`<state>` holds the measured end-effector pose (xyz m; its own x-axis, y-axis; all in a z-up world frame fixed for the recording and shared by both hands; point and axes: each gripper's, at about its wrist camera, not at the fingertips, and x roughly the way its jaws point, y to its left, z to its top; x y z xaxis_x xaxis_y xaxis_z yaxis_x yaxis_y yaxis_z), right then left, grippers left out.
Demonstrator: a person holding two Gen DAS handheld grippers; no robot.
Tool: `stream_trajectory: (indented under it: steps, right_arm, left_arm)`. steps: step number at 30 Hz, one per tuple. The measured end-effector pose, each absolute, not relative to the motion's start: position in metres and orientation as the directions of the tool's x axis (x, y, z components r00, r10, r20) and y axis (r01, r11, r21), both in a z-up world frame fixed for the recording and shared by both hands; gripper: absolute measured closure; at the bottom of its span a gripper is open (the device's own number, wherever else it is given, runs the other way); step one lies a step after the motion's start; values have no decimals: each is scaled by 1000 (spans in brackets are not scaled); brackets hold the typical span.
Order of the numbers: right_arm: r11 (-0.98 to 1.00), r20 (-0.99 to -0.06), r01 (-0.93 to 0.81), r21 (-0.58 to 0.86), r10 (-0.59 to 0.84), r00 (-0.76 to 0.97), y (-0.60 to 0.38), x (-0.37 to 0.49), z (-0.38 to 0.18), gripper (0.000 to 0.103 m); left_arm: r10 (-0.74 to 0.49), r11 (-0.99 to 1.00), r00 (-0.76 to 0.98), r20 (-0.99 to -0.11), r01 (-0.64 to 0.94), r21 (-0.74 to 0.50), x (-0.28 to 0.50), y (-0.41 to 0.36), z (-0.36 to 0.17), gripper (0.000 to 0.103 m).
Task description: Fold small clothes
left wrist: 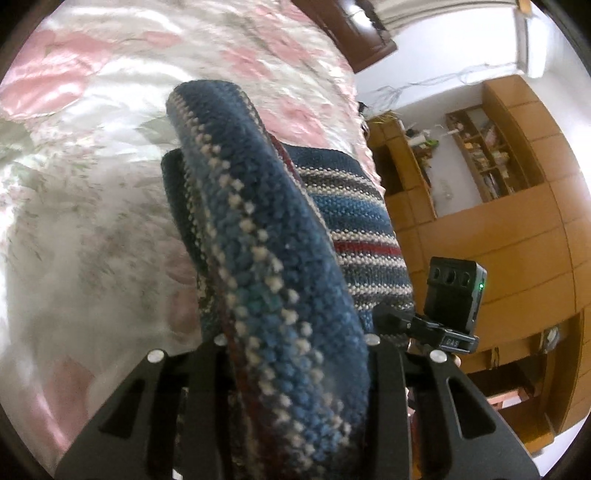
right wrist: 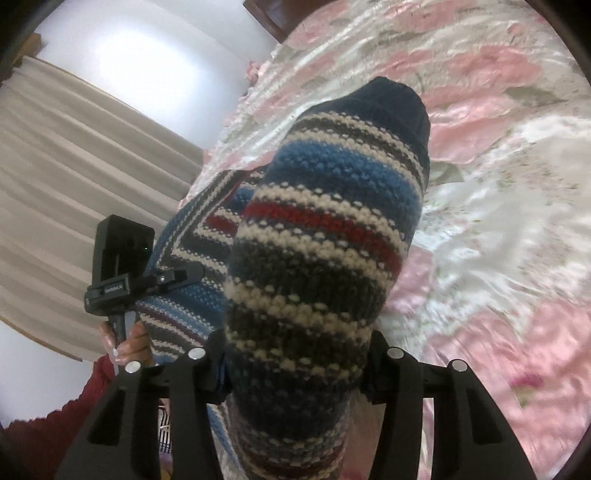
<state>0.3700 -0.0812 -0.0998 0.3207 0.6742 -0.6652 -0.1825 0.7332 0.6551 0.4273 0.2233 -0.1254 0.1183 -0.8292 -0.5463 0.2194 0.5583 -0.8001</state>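
Note:
A knitted garment [left wrist: 280, 258] striped in blue, white, grey and red hangs bunched above the bed. My left gripper [left wrist: 295, 336] is shut on one thick fold of it, and the cloth hides the fingertips. My right gripper [right wrist: 295, 350] is shut on another fold of the same garment [right wrist: 325, 229], its tips also covered. The right gripper [left wrist: 402, 321] shows in the left wrist view, clamped on the garment's far edge. In the right wrist view the left gripper [right wrist: 177, 277] bites the cloth's left edge. The garment spans between both grippers.
A shiny pink and white floral bedspread [left wrist: 92, 184] [right wrist: 498, 184] lies below. Wooden cupboards and shelves [left wrist: 517, 221] stand right of the bed, and a dark headboard [left wrist: 351, 33] behind it. A beige curtain [right wrist: 74, 166] hangs at left. A hand [right wrist: 133, 343] and red sleeve [right wrist: 55, 424] hold the left gripper.

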Motion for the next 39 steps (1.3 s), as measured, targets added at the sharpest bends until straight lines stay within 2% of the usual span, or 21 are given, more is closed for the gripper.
stream_trajectory:
  steps: [5,10,17,23,30,33,35,39]
  right_arm:
    - [749,-682,-189,635,658,319,-99,342,-86,51]
    - [743,-689,-140,654,662,297,-115,314,-104,51]
    - [733,-699,-64,677,668,254,-130,281,-160,51]
    - [739,-721,17,673,652,236,-128,279,-214,46]
    - [717,-703,54,695,661,264,-127,278,-233,43]
    - [714,-701,60,698,663,263,-131,270,-226,38]
    - [722,-711,74,688,650,269,-125,267,-215,29]
    - [756,-742,67,651,616,263,-121,250,-202,25]
  left_arm:
    - [-812,579,113,-573,273,-768,394,195,-104,74]
    - [-792,601,81,-605,275,-750,366,172,-114,74]
    - [-744,649,38,-667,277,-708,326,150,-155,73]
    - [-643,735,67,-763,337,-589,308,151,-212,70]
    - [-630,752,94,-771,323,-575,311,149,-226,66]
    - [-612,768,106,-783,316,-557,308,148,-217,59]
    - [-599,782,116,-793,302,-546,303,154,-209,55]
    - [-535,821,166,-828,332,-464,284,159,-186,43]
